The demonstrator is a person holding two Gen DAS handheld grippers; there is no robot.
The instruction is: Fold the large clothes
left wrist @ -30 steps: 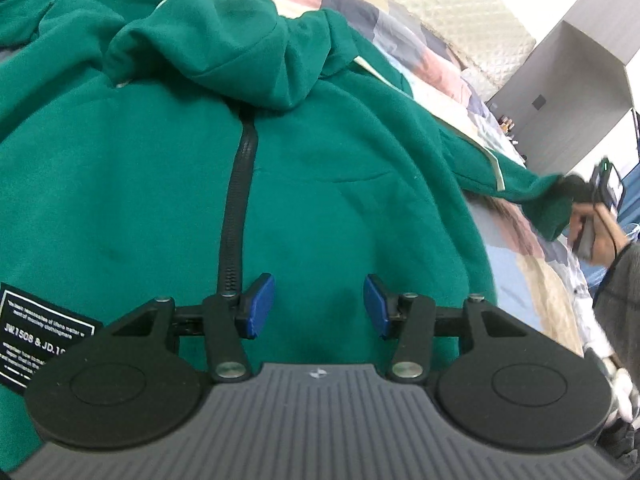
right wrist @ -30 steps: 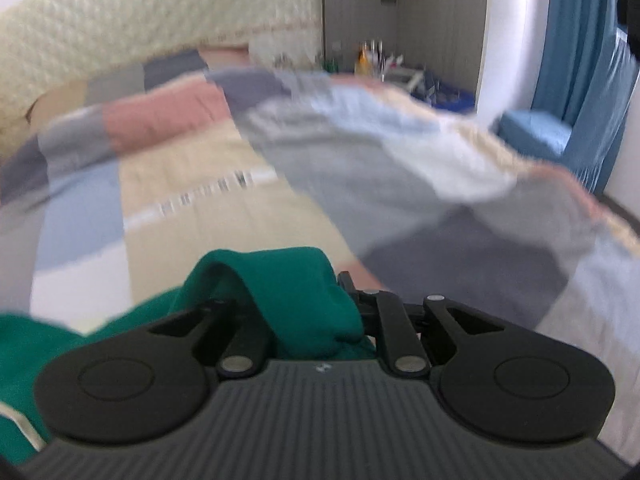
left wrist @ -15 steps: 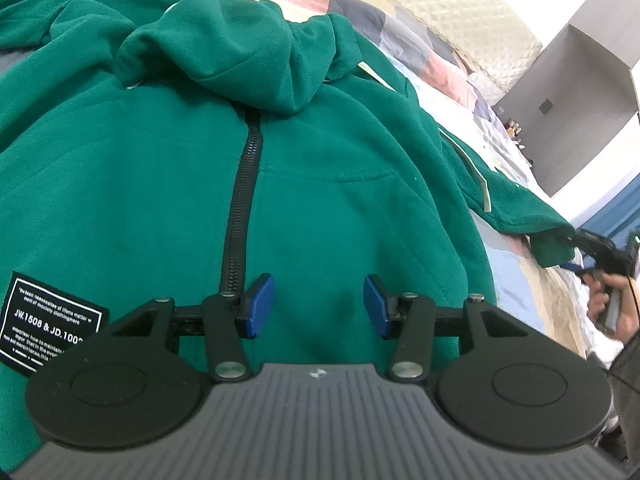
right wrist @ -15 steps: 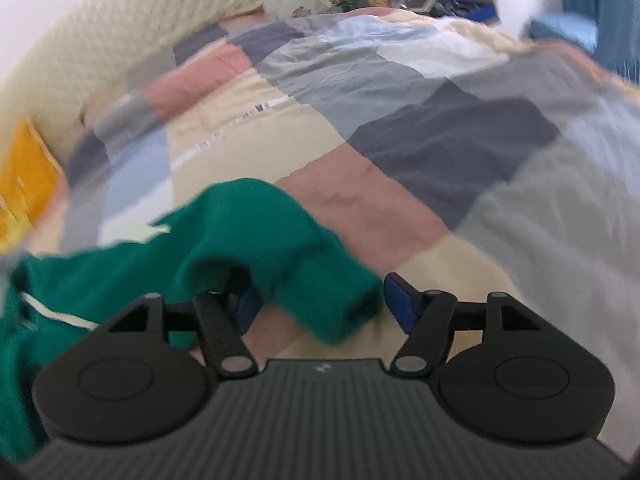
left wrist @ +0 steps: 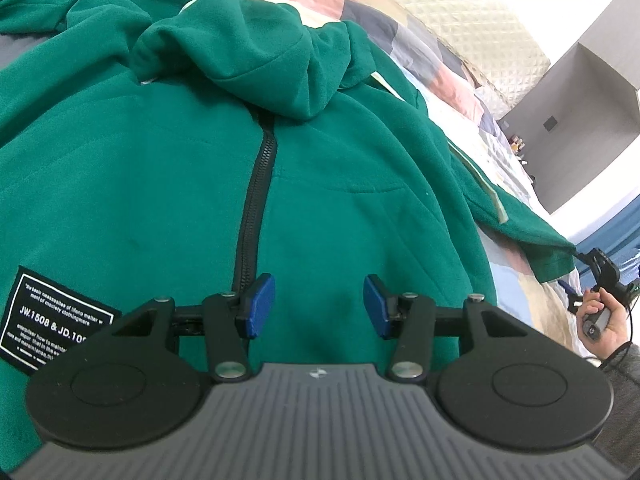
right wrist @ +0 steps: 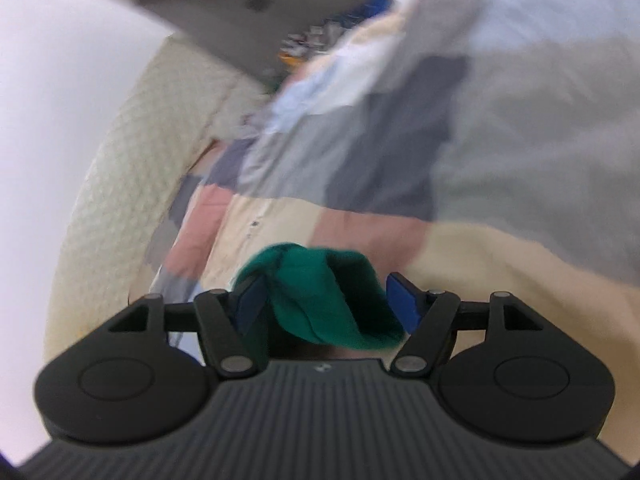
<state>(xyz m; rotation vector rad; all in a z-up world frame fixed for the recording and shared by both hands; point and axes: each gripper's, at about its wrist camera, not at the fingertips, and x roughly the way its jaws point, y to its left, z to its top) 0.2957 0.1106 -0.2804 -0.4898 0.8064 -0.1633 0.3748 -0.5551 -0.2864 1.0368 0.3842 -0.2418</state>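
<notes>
A green zip hoodie [left wrist: 160,184] lies front-up on the bed, its hood [left wrist: 260,52] crumpled at the top and a black zipper [left wrist: 256,208] running down the middle. My left gripper [left wrist: 319,306] hovers open just over the lower front, with nothing between its blue pads. One sleeve stretches out to the right, ending in the cuff [left wrist: 552,264]. In the blurred right wrist view that cuff [right wrist: 328,300] sits loosely between the parted pads of my right gripper [right wrist: 326,300], which stands open and does not pinch it.
A patchwork quilt [right wrist: 500,160] covers the bed under the hoodie. A cream quilted headboard [left wrist: 460,12] and a grey wall panel [left wrist: 592,92] stand behind. A person's hand [left wrist: 604,320] holds the right gripper at the far right. A black label [left wrist: 56,320] is sewn near the hem.
My right gripper has opened off the sleeve cuff, rolled and dropped lower. The sleeve has sunk onto the bed. My left gripper has stayed in place, open.
</notes>
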